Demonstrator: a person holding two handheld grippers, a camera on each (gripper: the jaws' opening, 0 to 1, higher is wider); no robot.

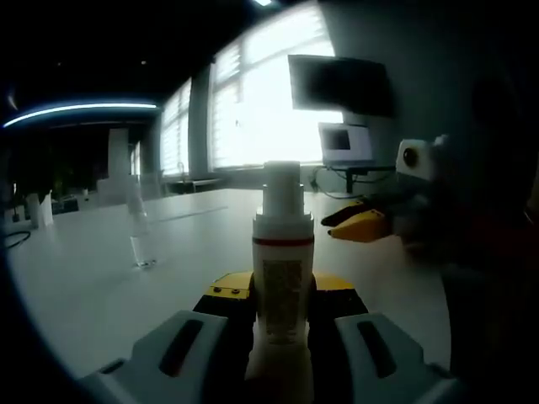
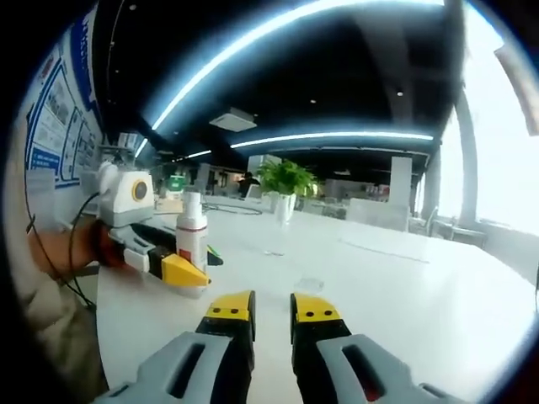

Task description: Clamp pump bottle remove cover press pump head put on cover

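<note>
Left gripper view: the pump bottle [image 1: 283, 278] is held upright between the closed left tongs [image 1: 282, 305], standing on the white desk [image 1: 93, 286]. A clear cover [image 1: 140, 240] stands apart on the desk. Right gripper view: the right tongs [image 2: 272, 313] are seen nearly closed, holding nothing, with the bottle [image 2: 191, 240] ahead to their left.

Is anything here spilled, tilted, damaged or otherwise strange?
Nothing stands out. The pump bottle stands upright on the white table, held between the left gripper jaws. A clear cover stands upright apart from it, to its left in the left gripper view. The right gripper is nearly closed and holds nothing. No spill is visible.
</note>
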